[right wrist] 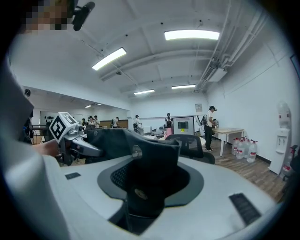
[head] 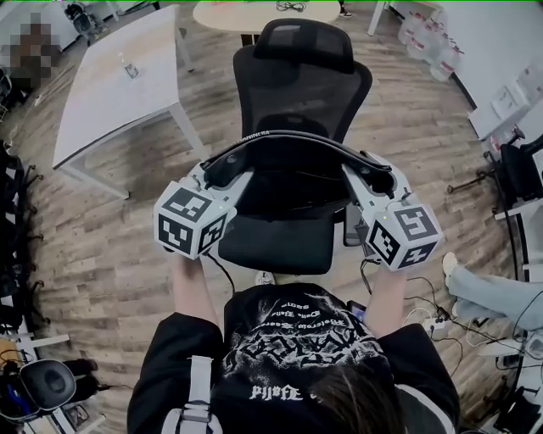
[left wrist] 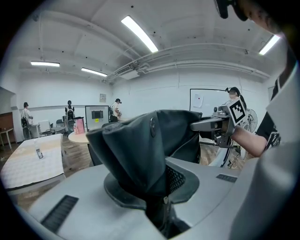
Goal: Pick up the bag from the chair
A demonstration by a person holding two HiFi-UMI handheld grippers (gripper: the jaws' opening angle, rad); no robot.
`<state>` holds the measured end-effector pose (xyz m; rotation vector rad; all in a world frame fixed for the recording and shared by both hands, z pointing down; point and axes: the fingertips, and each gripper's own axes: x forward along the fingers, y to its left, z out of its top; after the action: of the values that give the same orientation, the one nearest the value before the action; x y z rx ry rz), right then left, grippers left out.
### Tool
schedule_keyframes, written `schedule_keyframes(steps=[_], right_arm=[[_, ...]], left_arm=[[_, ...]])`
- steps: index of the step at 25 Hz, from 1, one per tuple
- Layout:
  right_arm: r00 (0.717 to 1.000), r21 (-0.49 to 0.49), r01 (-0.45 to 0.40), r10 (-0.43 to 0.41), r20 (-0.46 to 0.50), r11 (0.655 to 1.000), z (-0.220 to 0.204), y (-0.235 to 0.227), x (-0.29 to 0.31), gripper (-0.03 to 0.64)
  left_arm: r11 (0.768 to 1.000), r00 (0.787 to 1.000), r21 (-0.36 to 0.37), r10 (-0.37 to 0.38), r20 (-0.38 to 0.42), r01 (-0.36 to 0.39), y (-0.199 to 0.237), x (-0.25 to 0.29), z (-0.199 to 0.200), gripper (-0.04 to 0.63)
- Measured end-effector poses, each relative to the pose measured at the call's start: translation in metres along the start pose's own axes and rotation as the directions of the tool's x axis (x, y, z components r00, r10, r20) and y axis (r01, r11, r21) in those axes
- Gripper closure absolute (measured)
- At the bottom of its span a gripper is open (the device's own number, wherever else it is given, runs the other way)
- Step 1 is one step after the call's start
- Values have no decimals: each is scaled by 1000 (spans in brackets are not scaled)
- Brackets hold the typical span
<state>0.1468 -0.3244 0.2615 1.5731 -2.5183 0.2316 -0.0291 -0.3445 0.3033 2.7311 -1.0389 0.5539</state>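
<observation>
In the head view a black bag point(head: 293, 174) hangs stretched between my two grippers, just above the seat of a black office chair point(head: 302, 89). My left gripper point(head: 222, 175) is shut on the bag's left end and my right gripper point(head: 378, 180) on its right end. The left gripper view shows dark folded bag material point(left wrist: 140, 152) pinched between the left gripper's point(left wrist: 161, 208) jaws, with the right gripper point(left wrist: 220, 124) beyond. In the right gripper view the bag point(right wrist: 147, 157), with its metal studs, is clamped in the right gripper point(right wrist: 140, 206); the left gripper point(right wrist: 70, 136) is at the left.
A white table point(head: 110, 85) stands at the far left and a round table point(head: 263, 13) behind the chair. Water bottles point(head: 428, 38) stand at the far right. Cables and a power strip point(head: 437, 322) lie on the wooden floor at the right, near a person's leg point(head: 488, 288).
</observation>
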Motion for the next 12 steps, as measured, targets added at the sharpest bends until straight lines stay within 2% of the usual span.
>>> schedule_keyframes(steps=[12], right_arm=[[1000,-20,-7,7,13,1000,-2,-9,-25,454]], left_arm=[[1000,1000,2,6,1,-6,-27,1,1,531]])
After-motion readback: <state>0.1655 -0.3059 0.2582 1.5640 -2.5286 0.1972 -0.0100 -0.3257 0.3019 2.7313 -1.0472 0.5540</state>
